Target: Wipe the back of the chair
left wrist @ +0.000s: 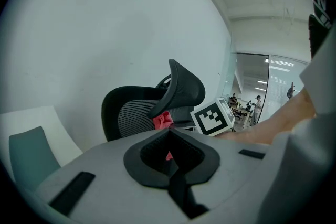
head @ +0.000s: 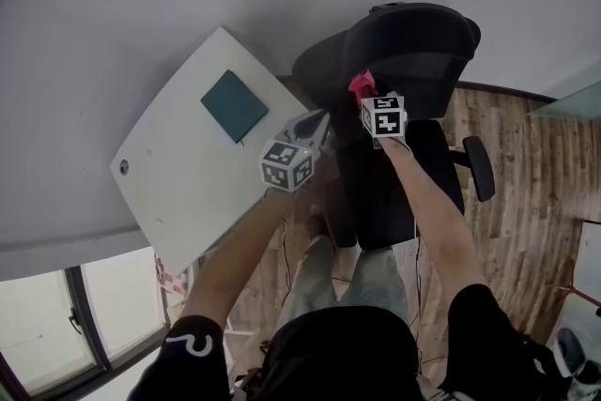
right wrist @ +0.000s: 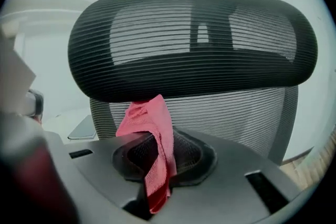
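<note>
Chair (head: pixel 404 61) comes up close before our right gripper (head: pixel 364 89), and we start nearest, at that gripper's jaws. In the right gripper view they are closed on a pink cloth (right wrist: pixel 153 136). One end hangs down through the jaws, and the other rises in a crumpled fold to the lower edge of the headrest (right wrist: pixel 194 39). Just behind the cloth is the ribbed mesh of the backrest (right wrist: pixel 241 118).

From the head view we see the cloth (head: pixel 360 84) where headrest and backrest meet, with the right gripper's marker cube (head: pixel 383 115) just behind it.

Our left gripper (head: pixel 321 121) is held just left of the chair, near the right gripper but apart from it. In the left gripper view its jaws (left wrist: pixel 170 157) are drawn together. A small pink fleck shows at their seam, and we cannot tell what it is. Past them, the same view shows the chair (left wrist: pixel 136 113) side-on with the cloth (left wrist: pixel 163 120) at its back.

Further left stands a white table (head: pixel 178 183), its corner close to the chair, with a teal pad (head: pixel 234 105) lying flat on it. Beneath the chair is a wood-plank floor (head: pixel 526 192), and one armrest (head: pixel 480 166) juts out on the right. Far off in the left gripper view, a few people (left wrist: pixel 257 105) stand in a bright room beyond glass.
</note>
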The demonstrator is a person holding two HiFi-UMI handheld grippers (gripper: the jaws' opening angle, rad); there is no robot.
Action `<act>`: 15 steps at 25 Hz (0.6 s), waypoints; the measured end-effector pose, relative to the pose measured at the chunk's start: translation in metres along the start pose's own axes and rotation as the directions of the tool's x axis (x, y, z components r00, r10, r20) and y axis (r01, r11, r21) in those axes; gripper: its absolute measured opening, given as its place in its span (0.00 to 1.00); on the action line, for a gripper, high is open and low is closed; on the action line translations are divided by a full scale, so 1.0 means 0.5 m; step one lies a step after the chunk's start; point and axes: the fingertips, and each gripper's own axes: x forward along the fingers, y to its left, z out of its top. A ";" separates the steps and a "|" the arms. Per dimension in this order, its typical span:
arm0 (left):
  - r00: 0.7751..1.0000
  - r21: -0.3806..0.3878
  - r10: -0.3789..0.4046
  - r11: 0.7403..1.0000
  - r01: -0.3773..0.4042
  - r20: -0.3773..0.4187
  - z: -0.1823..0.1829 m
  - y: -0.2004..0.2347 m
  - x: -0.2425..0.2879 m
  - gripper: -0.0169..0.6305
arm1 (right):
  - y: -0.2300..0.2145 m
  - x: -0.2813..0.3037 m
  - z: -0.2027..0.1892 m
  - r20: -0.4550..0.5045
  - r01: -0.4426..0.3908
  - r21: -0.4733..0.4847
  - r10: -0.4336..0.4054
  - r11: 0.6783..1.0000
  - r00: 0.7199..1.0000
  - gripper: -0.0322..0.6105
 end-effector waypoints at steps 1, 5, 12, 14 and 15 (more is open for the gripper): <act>1.000 -0.002 0.004 1.000 -0.004 0.004 0.004 -0.010 0.011 0.07 | -0.013 -0.001 0.002 -0.001 -0.003 -0.001 0.003 1.000 1.000 0.16; 1.000 -0.011 0.019 1.000 -0.019 0.017 0.017 -0.047 0.054 0.07 | -0.059 -0.007 0.009 -0.006 -0.020 -0.013 0.020 1.000 1.000 0.16; 0.998 -0.008 0.057 0.998 -0.057 0.032 0.031 -0.086 0.108 0.07 | -0.138 -0.016 0.017 -0.015 -0.042 -0.039 0.042 0.998 0.999 0.16; 0.998 0.000 0.059 0.998 -0.059 0.034 0.036 -0.098 0.126 0.07 | -0.158 -0.020 0.019 -0.016 -0.045 -0.047 0.044 0.998 0.999 0.16; 0.998 0.003 0.057 0.998 -0.057 0.034 0.038 -0.104 0.136 0.07 | -0.170 -0.022 0.020 -0.016 -0.044 -0.048 0.044 0.998 0.999 0.16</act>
